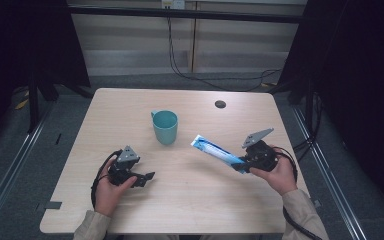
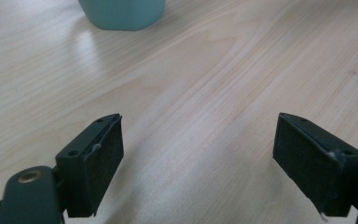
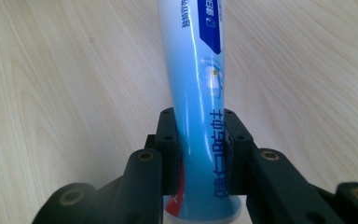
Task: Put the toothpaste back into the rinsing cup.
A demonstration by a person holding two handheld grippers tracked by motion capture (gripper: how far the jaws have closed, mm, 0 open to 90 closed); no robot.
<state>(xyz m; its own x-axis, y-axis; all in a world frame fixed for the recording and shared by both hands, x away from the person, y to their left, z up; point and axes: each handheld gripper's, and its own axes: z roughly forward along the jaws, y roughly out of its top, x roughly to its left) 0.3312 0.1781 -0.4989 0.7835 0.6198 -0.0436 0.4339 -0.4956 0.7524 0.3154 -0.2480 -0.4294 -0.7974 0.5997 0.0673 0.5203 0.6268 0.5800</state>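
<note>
At lower right of the high view, the right gripper is clamped on the cap end of the toothpaste tube, whose long axis runs up-left toward the teal cup at frame centre. Tube tip is near the cup, apart from it. Left gripper, lower left, stands with jaws apart and empty, farther from the tube.

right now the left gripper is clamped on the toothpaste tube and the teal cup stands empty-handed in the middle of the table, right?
Not quite: the right gripper is clamped on the toothpaste tube, as the right gripper view shows. The left gripper is open. The teal cup does stand mid-table.
</note>
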